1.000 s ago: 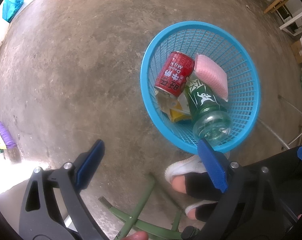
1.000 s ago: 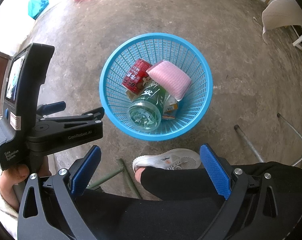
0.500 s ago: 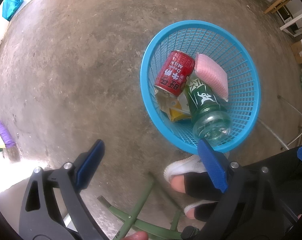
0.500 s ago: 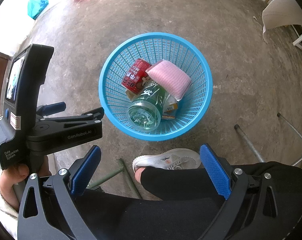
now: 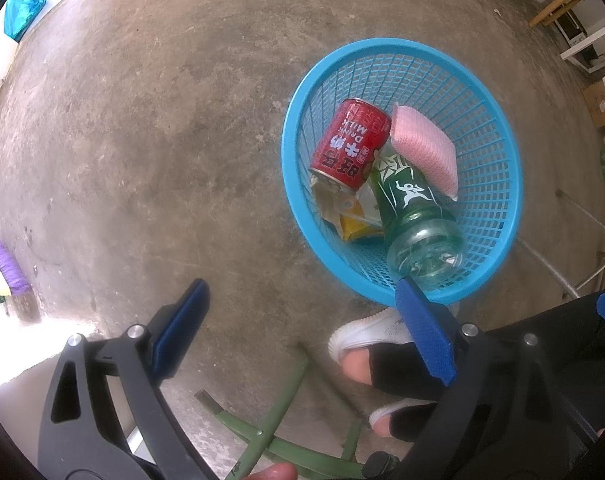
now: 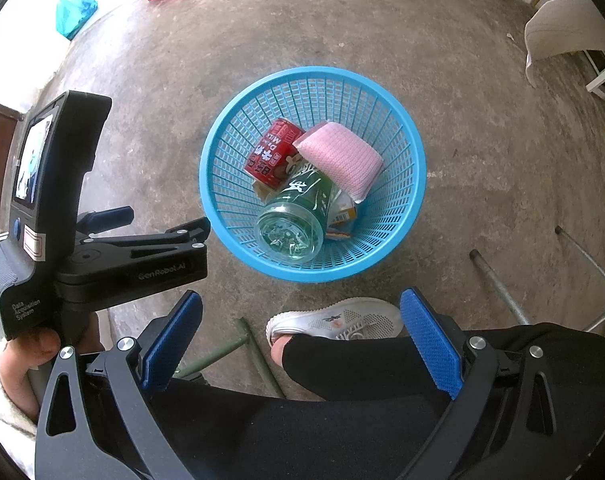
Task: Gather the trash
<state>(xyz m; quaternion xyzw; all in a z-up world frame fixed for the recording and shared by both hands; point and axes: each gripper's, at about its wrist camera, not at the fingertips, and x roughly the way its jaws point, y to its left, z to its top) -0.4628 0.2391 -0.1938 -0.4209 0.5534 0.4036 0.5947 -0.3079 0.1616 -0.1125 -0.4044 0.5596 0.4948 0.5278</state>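
Hovering wide open and empty over the concrete floor (image 5: 150,152), the left gripper (image 5: 302,328) and right gripper (image 6: 300,340) face the blue basket (image 6: 218,200), which holds a red can (image 6: 272,154), green bottle (image 6: 302,208) and pink sponge (image 6: 338,156).

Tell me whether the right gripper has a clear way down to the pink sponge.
Probably yes: the right gripper is open and empty, and the sponge lies on top in the open basket, uncovered.

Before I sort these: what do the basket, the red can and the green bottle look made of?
Basket: glossy moulded plastic, open lattice walls. Can: likely thin metal, printed red, rolled rim. Bottle: clear green-tinted, ribbed base; probably plastic, though glass is possible.
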